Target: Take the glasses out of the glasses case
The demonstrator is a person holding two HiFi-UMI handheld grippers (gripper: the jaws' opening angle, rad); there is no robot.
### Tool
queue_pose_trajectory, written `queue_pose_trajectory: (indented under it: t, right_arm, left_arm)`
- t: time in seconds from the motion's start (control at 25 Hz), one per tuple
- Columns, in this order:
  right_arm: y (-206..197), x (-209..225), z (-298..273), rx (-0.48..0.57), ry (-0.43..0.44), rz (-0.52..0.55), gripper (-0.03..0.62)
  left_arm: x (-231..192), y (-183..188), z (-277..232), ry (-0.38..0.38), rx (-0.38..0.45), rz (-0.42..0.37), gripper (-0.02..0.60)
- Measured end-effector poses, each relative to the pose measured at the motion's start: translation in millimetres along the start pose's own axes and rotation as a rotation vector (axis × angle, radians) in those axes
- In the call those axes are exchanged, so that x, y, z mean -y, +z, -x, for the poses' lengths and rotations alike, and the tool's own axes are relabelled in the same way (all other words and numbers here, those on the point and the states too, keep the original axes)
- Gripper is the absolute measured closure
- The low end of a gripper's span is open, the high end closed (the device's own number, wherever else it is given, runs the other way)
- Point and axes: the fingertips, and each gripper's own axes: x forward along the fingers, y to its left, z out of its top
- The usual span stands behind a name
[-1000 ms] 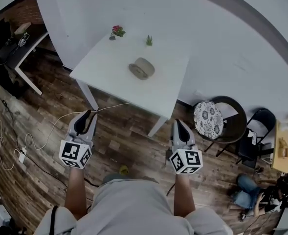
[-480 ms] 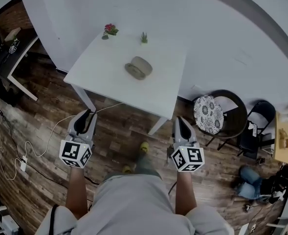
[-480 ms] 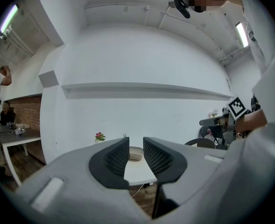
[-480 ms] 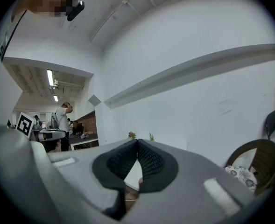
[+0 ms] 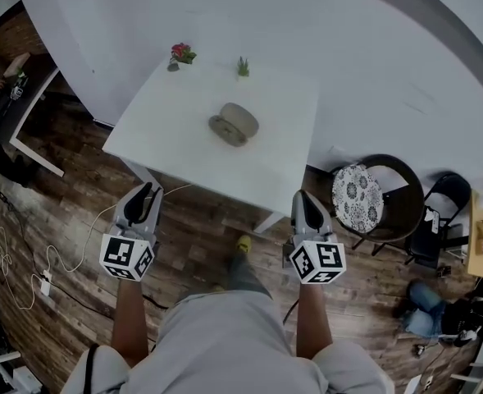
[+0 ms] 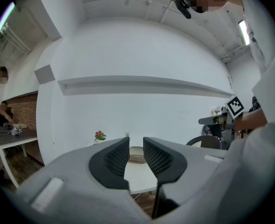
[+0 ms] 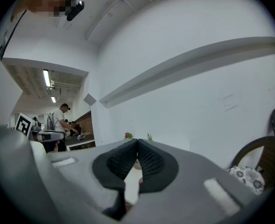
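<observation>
Glasses case (image 5: 234, 125) on far table (image 5: 175, 138) — left gripper (image 5: 148, 190) spread, right gripper (image 5: 303, 198) pressed together, both empty; unbraced prying could skid it.

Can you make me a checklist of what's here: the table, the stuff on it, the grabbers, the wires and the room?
Surface: white table, mostly bare.
Job's things: glasses case, looks closed, near the table's middle; glasses not seen.
Clutter: pink flower pot and small green plant at the table's far edge.
Grippers: left gripper jaws apart, empty; right gripper jaws together, empty; both short of the table.
Cables: white cable trailing across the wooden floor.
Surroundings: chair with patterned cushion to the right.
</observation>
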Motion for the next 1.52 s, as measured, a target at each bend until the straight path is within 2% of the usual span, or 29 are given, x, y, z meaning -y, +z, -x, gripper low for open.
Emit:
queue_pose_trajectory:
  t: [0.44, 0.64, 0.76, 1.0, 1.32, 1.52]
  right_arm:
    - [-6, 61, -113, -0.073, 0.009, -0.039, 0.591]
    - [-9, 96, -162, -0.097, 0.007, -0.063, 0.591]
    - [-13, 113, -185, -0.11, 0.009, -0.073, 0.591]
    - [-12, 124, -205, -0.119, 0.015, -0.092, 0.591]
    - [-5, 125, -214, -0.107, -0.017, -0.097, 0.591]
    - [-3, 127, -224, -0.097, -0.075, -0.098, 0.591]
  left_arm:
    - [-20, -8, -130, -0.042, -0.087, -0.015, 0.492]
    - [-18, -14, -197, -0.115, -0.14, -0.079, 0.492]
    - [-18, -12, -227, -0.136, -0.137, -0.088, 0.492]
    - [-15, -11, -249, -0.162, -0.154, -0.123, 0.492]
    - [-24, -2, -268, -0.218, -0.119, -0.135, 0.492]
    - [-32, -4, -294, -0.307, -0.12, -0.168, 0.492]
